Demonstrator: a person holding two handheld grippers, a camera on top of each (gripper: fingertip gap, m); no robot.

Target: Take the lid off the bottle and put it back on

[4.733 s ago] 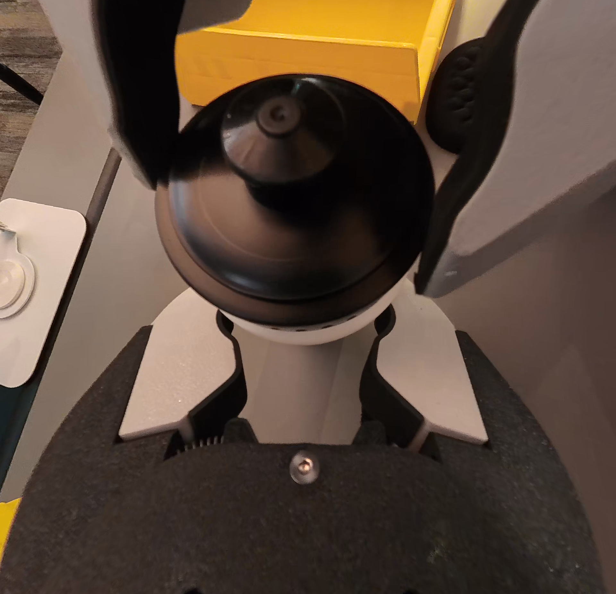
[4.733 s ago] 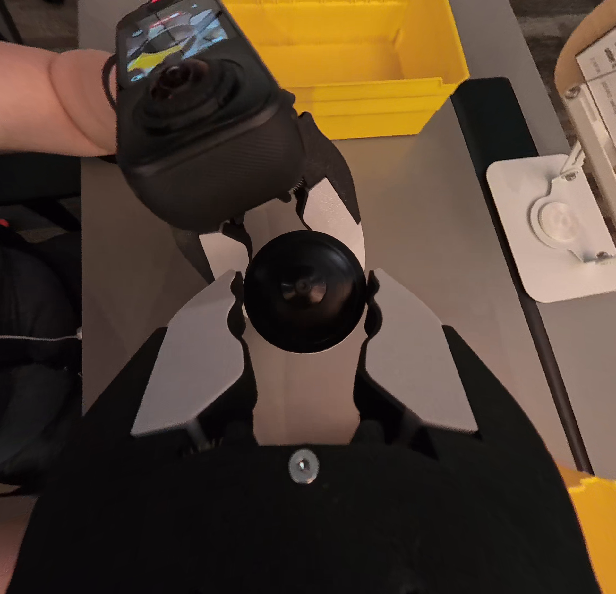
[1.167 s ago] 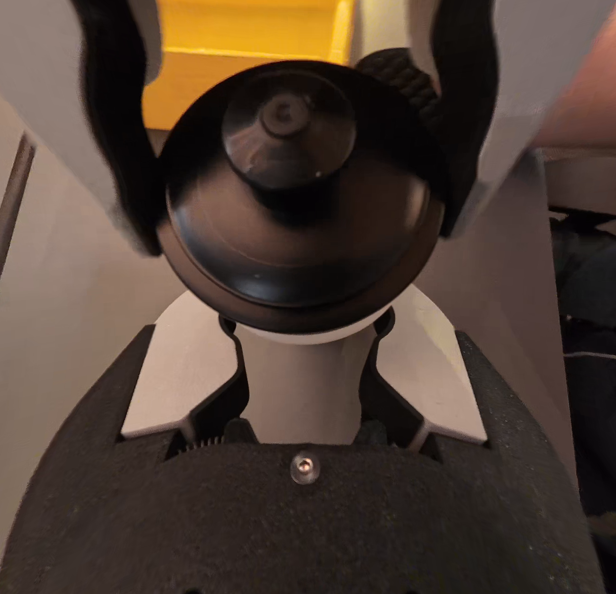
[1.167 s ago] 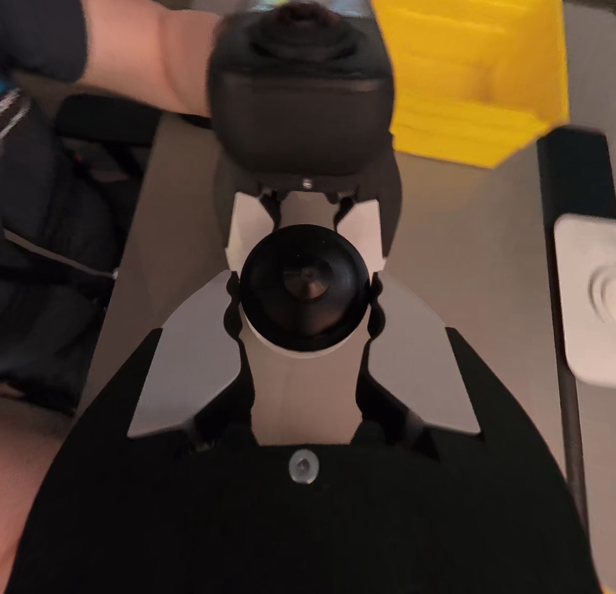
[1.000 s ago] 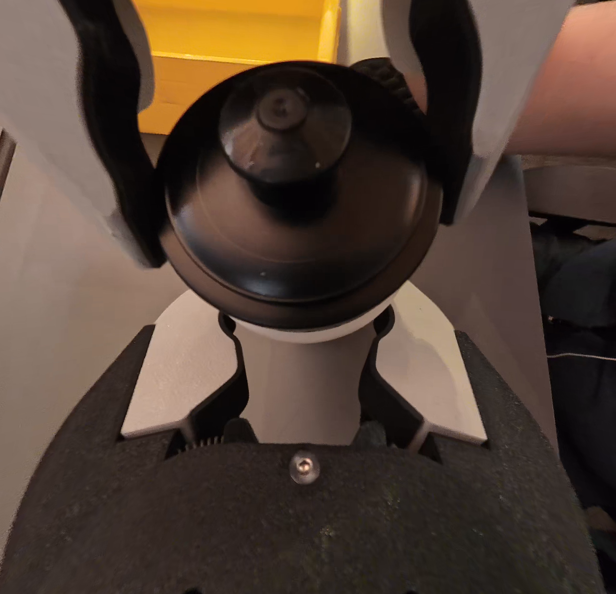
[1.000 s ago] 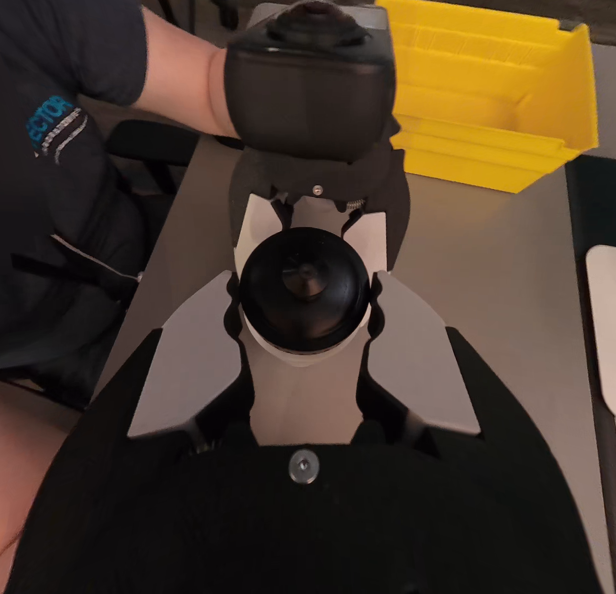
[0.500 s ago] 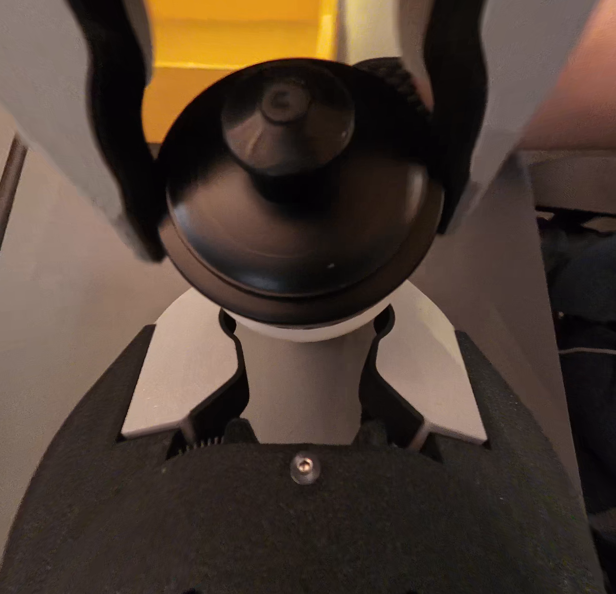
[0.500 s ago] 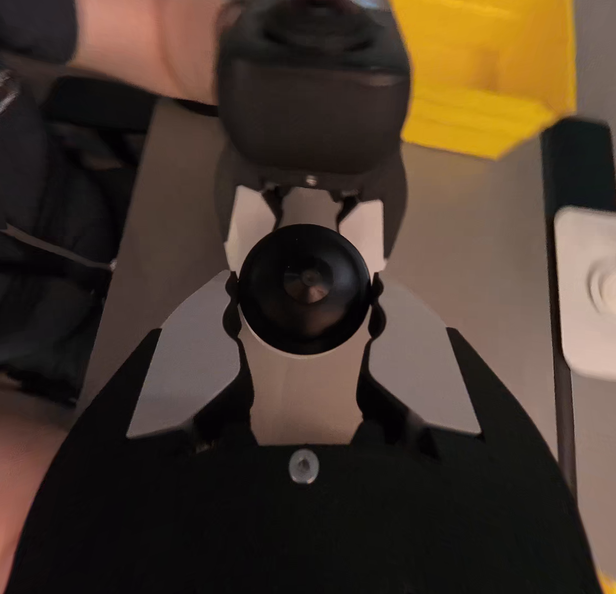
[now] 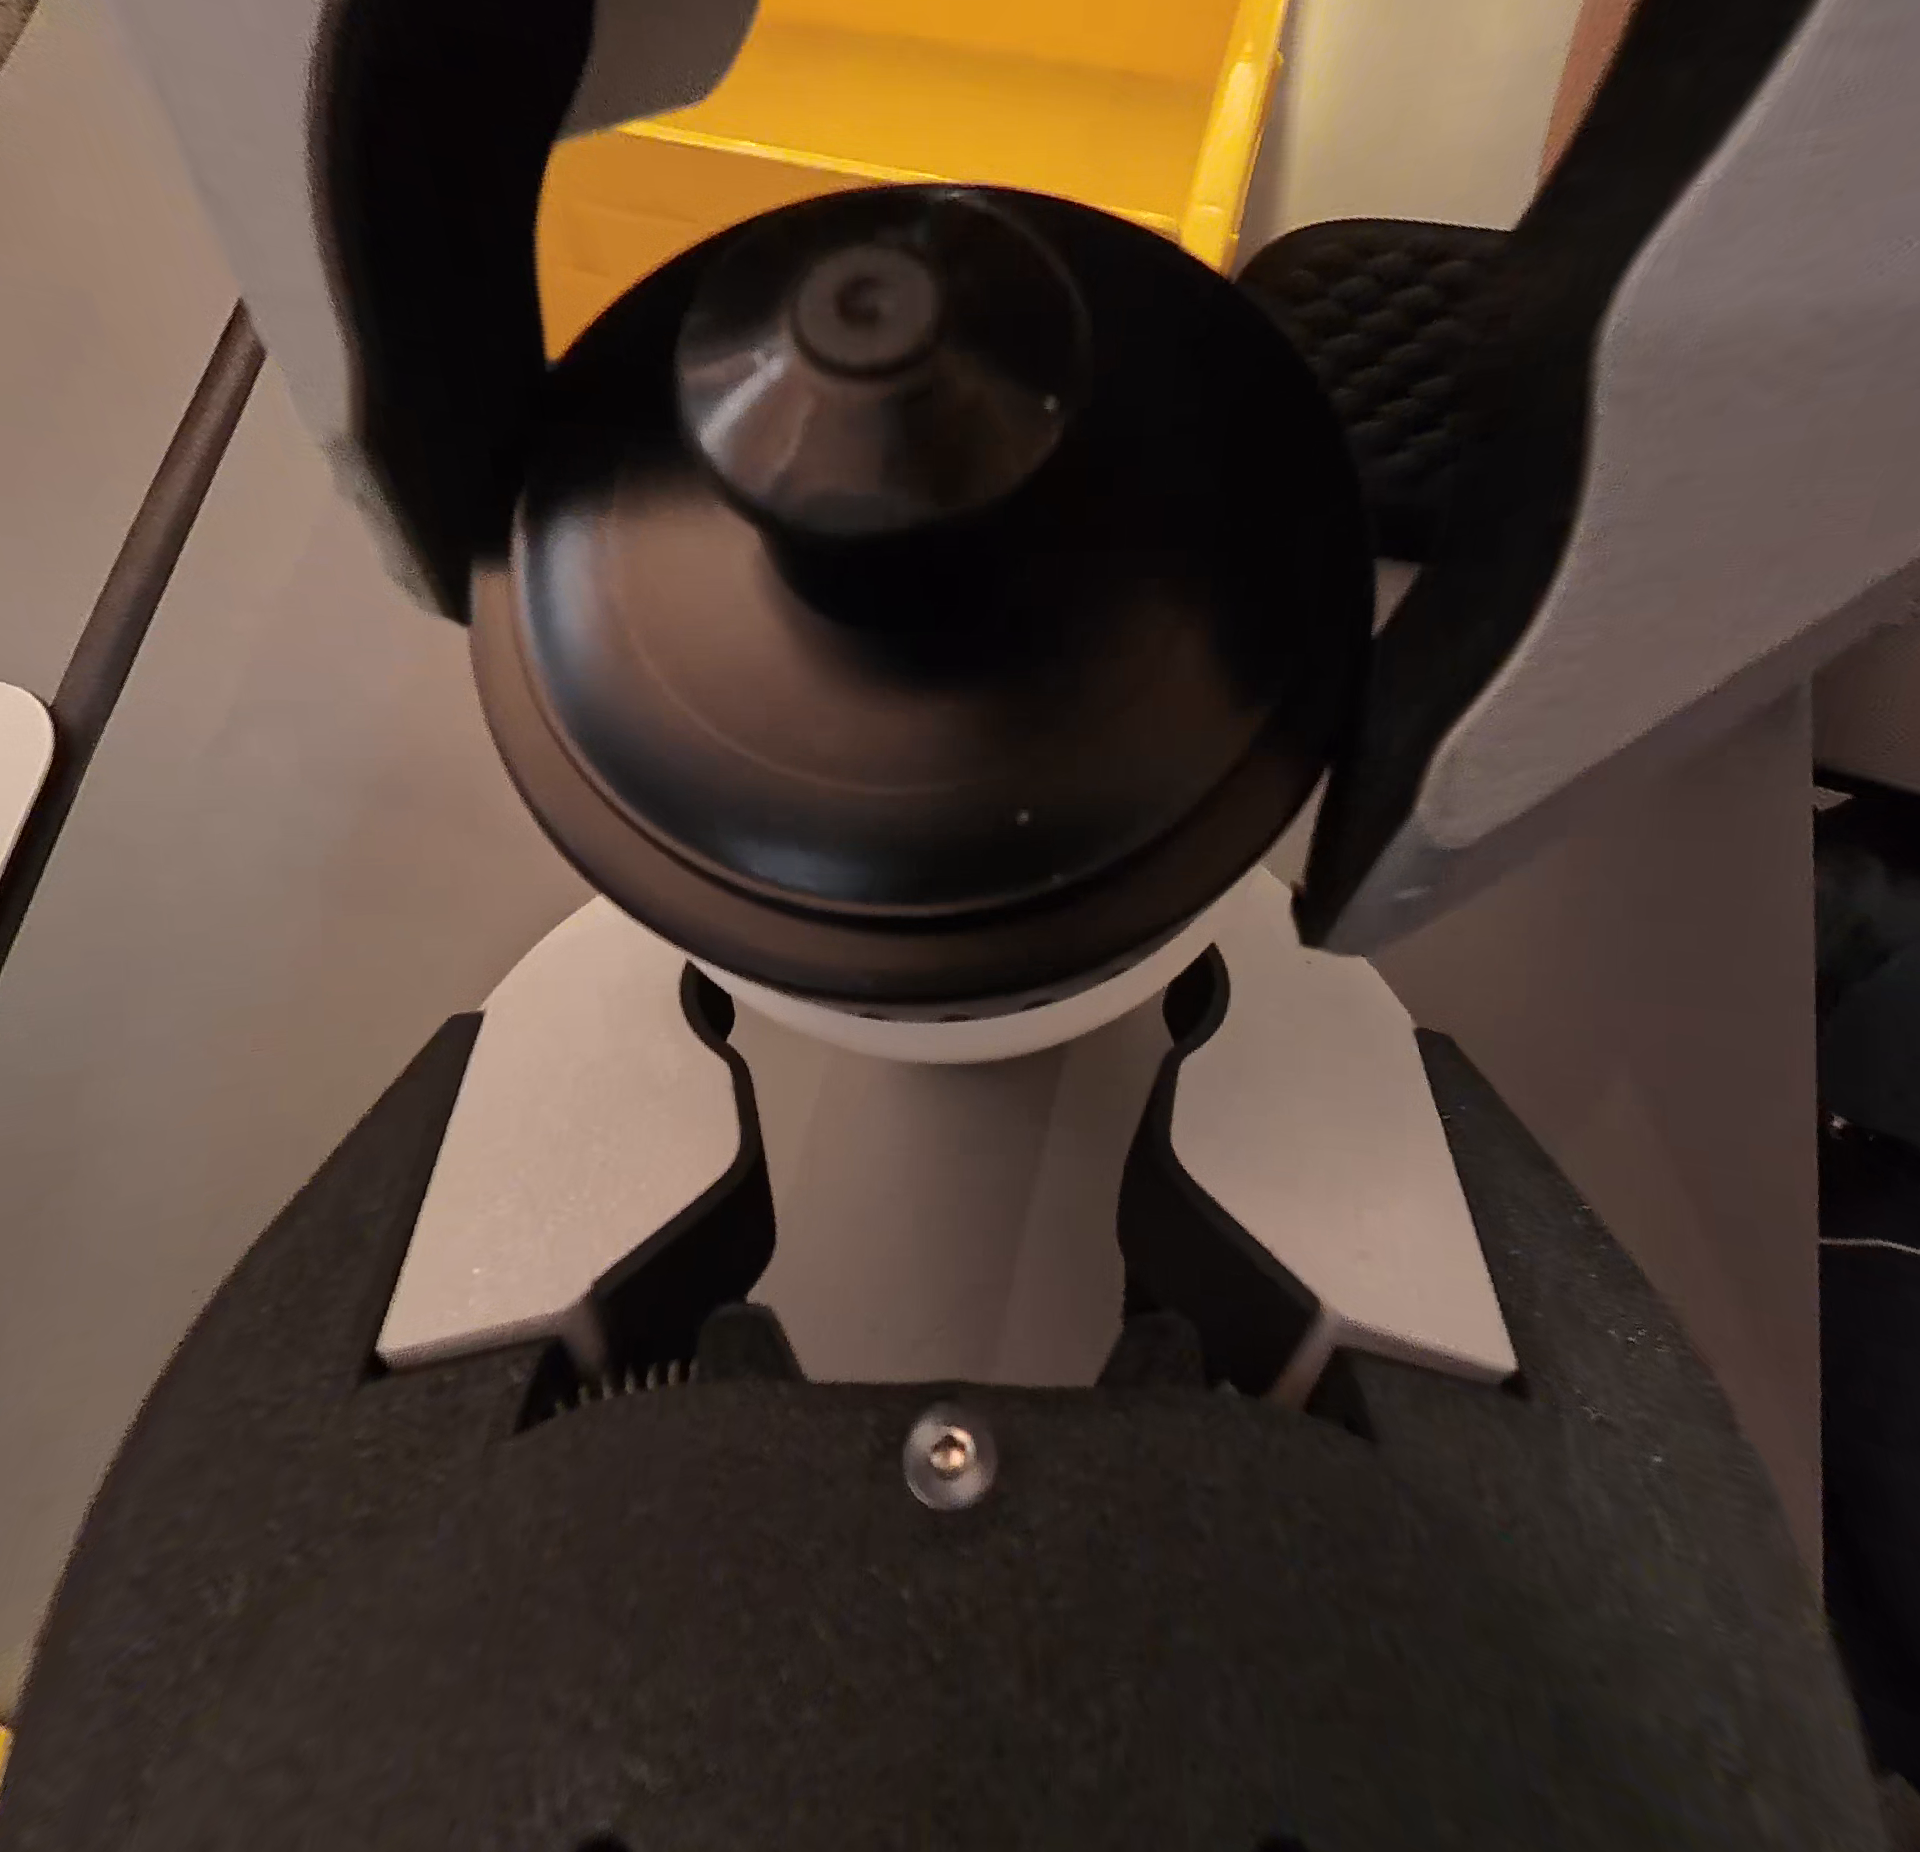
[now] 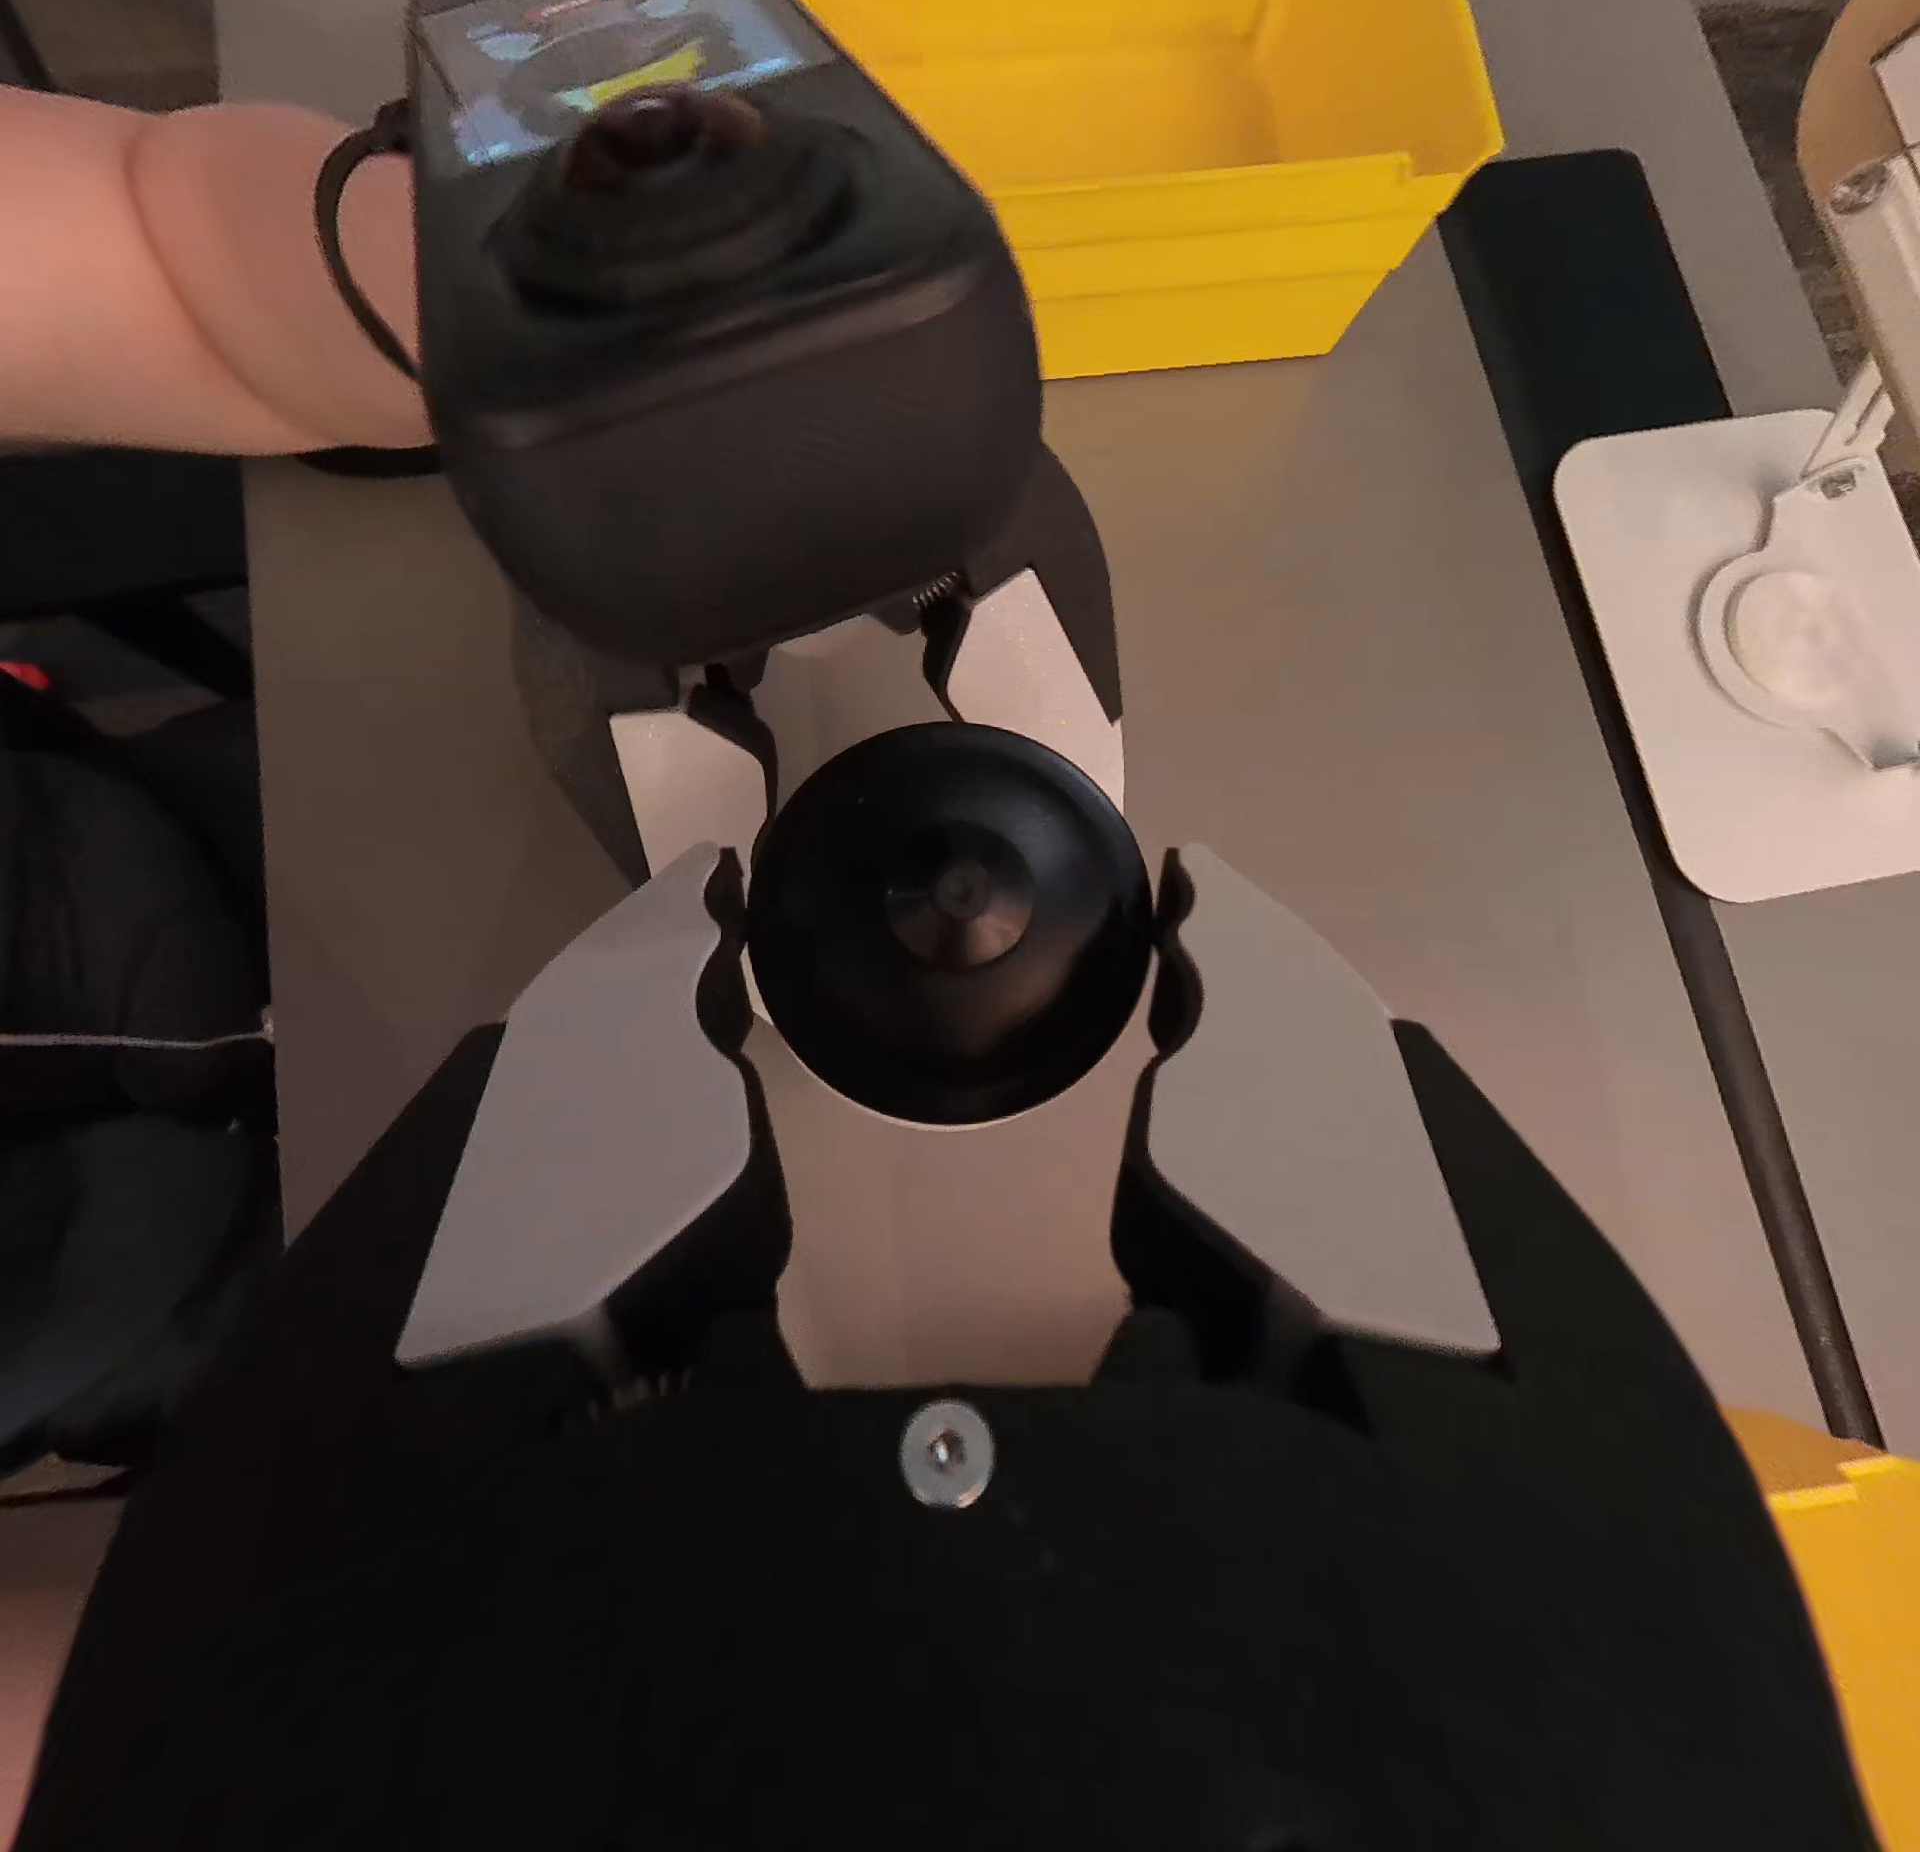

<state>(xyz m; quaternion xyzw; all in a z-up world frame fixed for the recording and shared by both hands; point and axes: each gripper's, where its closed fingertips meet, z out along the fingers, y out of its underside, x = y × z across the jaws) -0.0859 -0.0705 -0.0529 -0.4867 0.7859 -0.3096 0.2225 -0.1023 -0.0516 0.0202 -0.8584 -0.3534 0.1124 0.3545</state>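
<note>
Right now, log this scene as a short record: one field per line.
bottle: white body, upright on the table, clamped low by the left gripper
lid: black, domed, with a knob on top; sits on the bottle
right gripper: fingers at either side of the lid's rim; whether they touch it cannot be told
bin: yellow, beyond the bottle
table: grey surface
white plate: flat, with a round fitting, at the right edge of the right wrist view

Black textured tool (image 10: 948, 955) body, grey fingers (image 10: 1278, 1106), silver screw (image 10: 945, 1454), possibly foam-covered
</note>
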